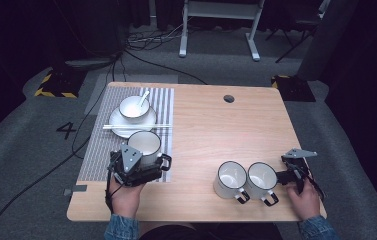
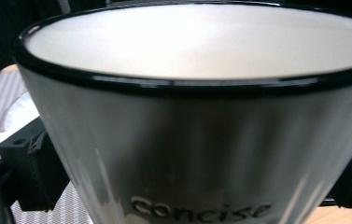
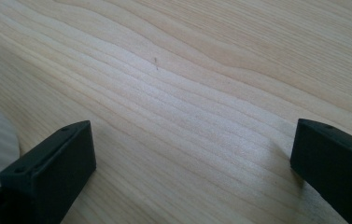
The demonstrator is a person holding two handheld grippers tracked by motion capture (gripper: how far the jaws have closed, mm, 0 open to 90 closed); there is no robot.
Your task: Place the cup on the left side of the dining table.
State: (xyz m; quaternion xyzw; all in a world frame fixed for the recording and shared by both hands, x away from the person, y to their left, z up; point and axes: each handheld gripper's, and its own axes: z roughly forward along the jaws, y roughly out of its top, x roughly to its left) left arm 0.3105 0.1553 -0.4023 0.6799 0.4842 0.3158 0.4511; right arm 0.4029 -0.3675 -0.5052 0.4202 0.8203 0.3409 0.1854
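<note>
The left gripper [image 1: 143, 167] has its fingers [image 2: 29, 168] clamped on a white mug [image 1: 145, 143] on the striped placemat [image 1: 96, 145], probably being placed. Letting go comes next (plate [image 1: 121, 131], bowl [image 1: 134, 107] and chopsticks [image 1: 136, 127] crowd just behind). The right gripper [image 1: 288, 175] gapes over bare table [image 3: 187, 93], beside two mugs [image 1: 246, 179].

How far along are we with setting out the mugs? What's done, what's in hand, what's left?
Looks done: bowl with its spoon on the plate, chopsticks across it, all on the striped mat. In hand: the left gripper has its jaws around the mug at the mat's near edge. Left: two mugs stand on bare table beside the right gripper, whose jaws are open and hold nothing.
</note>
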